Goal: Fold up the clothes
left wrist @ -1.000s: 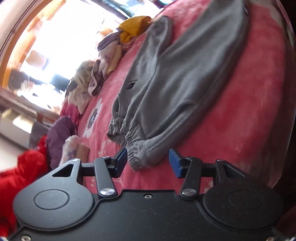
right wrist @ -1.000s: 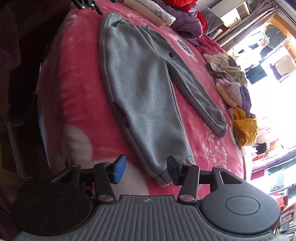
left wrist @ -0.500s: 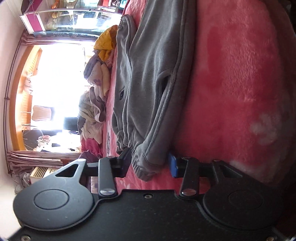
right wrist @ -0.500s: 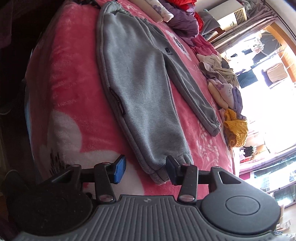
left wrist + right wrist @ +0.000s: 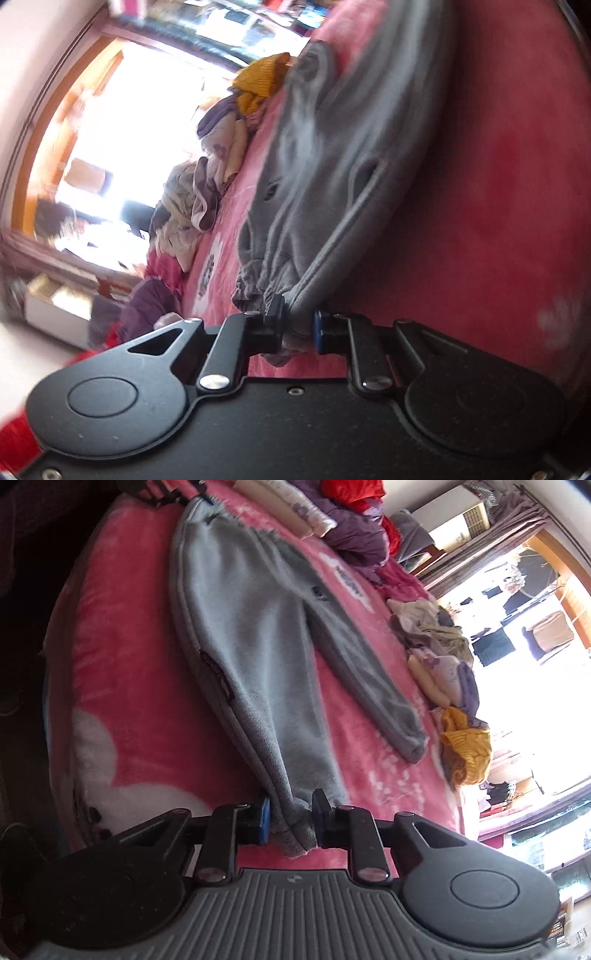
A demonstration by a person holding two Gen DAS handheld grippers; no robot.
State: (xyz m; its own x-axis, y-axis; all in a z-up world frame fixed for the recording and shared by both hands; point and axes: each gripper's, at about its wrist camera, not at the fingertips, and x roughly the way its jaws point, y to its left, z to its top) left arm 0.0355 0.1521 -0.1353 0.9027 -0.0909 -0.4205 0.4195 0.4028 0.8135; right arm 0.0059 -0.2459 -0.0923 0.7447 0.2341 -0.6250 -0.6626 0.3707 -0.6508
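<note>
"What did your two hands have just then?"

"My left hand-held gripper (image 5: 298, 326) was squeezed nearly shut on the waist corner of the gray pants (image 5: 255, 657). My right hand-held gripper (image 5: 290, 819) was pinched in the same way on the cuff of the near leg. Soft gray cloth was bunched up between the fingers on both sides."

"Where were the pants?"

"They lay flat along the pink bed (image 5: 125, 686), close to its edge. The near leg ran from my right gripper up to the waist. The other leg stuck out toward the window, and its cuff ended just beside a yellow knit thing (image 5: 467, 749). Past that sat a pile of clothes (image 5: 436, 638), not folded."

"What step was that?"

"I think it was the very start of the first fold. Both grips were on, but the pants were not folded yet."

"What came next, do you think?"

"I think I needed to lift the near side with both hands together and lay it over the far leg, keeping the edges lined up."
</note>
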